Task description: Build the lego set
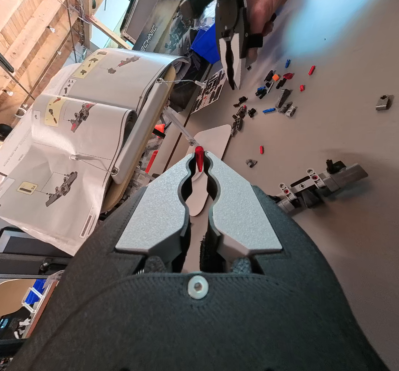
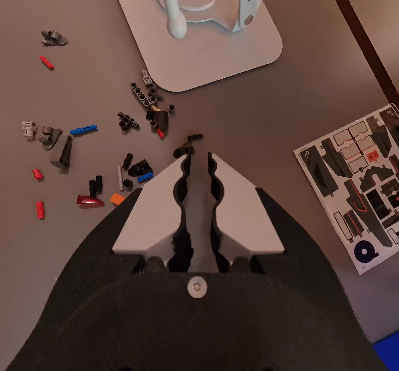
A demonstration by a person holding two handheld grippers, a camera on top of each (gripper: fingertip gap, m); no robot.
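Left gripper (image 1: pixel 199 155) pinches red pointed piece (image 1: pixel 198 158) at tips, raised over stand base (image 1: pixel 216 136) | right gripper (image 2: pixel 199 154) slightly parted, empty, above loose pieces (image 2: pixel 138 127) mid-table | risk: shallow grip, piece may slip.

Between the left gripper (image 1: pixel 199 155)'s fingertips, the red piece (image 1: pixel 199 160) hides its lower end. Right of the right gripper (image 2: pixel 198 155), the sticker sheet (image 2: pixel 354 185) runs off the picture's edge. Ahead, the white stand (image 2: pixel 200 43) is cut off on top.
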